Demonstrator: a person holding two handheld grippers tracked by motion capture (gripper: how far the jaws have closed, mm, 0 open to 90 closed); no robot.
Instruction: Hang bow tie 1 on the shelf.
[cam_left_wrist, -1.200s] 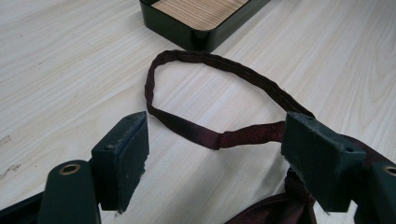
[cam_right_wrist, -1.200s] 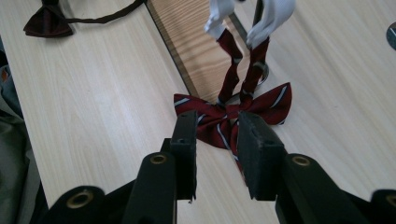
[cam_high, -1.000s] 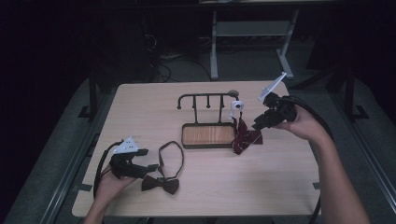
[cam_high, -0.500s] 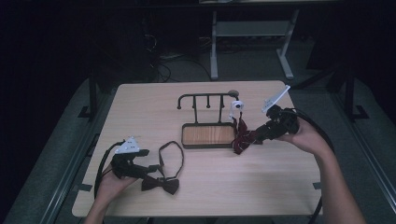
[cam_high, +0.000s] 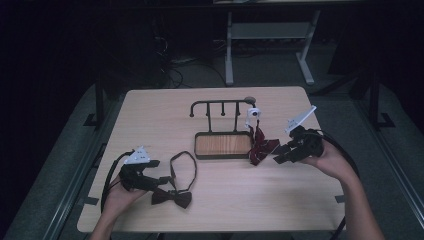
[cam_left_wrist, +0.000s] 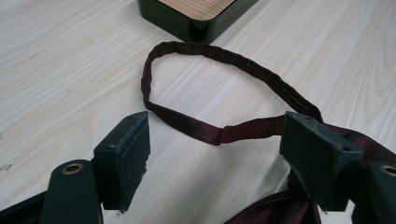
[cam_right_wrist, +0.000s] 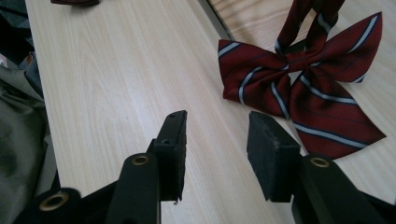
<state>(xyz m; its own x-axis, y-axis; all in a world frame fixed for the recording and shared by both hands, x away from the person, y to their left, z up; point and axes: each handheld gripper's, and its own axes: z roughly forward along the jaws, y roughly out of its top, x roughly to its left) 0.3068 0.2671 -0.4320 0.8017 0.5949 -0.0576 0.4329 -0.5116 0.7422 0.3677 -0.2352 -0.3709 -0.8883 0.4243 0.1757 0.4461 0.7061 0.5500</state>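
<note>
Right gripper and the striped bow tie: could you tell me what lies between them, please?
Only bare table. In the right gripper view, the open right gripper stands just short of the striped bow tie, apart from it.

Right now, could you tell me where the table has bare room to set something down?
The far left corner of the table is bare, as is the front middle between the dark bow tie and the right tongs. It is crowded around the hook stand and the striped bow tie.

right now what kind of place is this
Probably a lab or studio set up for recording: a lit wooden table in a dark room, cables on the floor behind, and a metal stand. On the table are bow ties and a hook rack.
</note>
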